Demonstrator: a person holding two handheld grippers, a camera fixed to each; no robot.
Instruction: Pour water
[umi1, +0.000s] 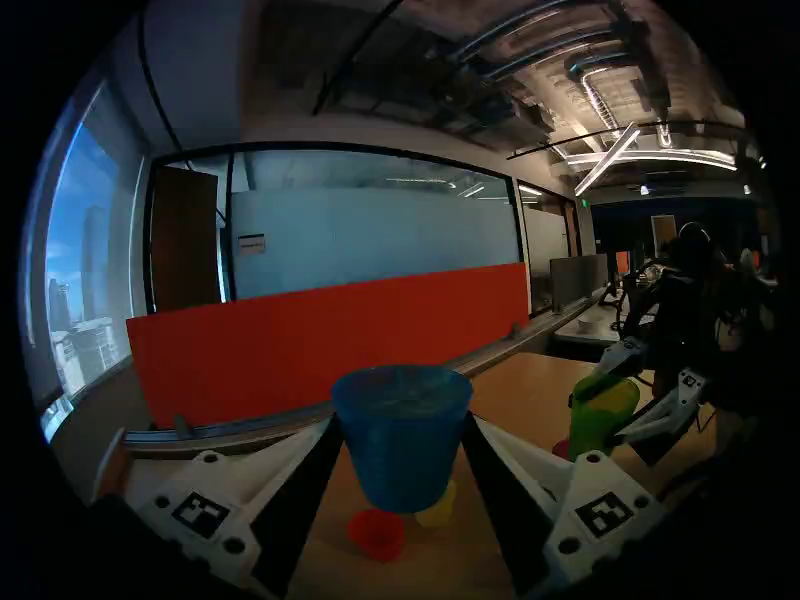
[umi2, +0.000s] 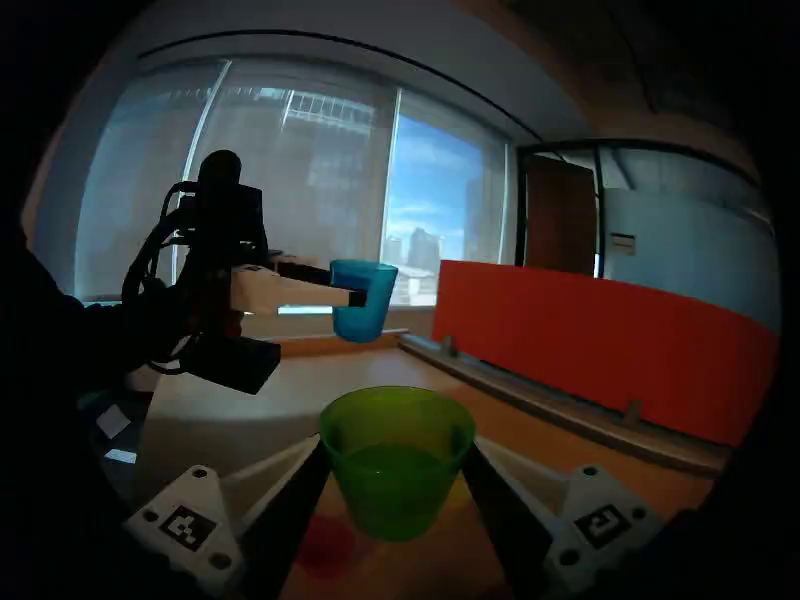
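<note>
I log two items. Left gripper (umi1: 403, 432) grasps an upright blue cup (umi1: 402, 455). Right gripper (umi2: 396, 462) grasps an upright green cup (umi2: 396, 440). Both are above the table (umi1: 525, 380).

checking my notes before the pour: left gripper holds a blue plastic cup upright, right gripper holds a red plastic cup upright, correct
Not quite. The right gripper holds a translucent green plastic cup, not a red one, as the right gripper view shows. The rest stands: the left gripper holds a blue plastic cup upright.
</note>
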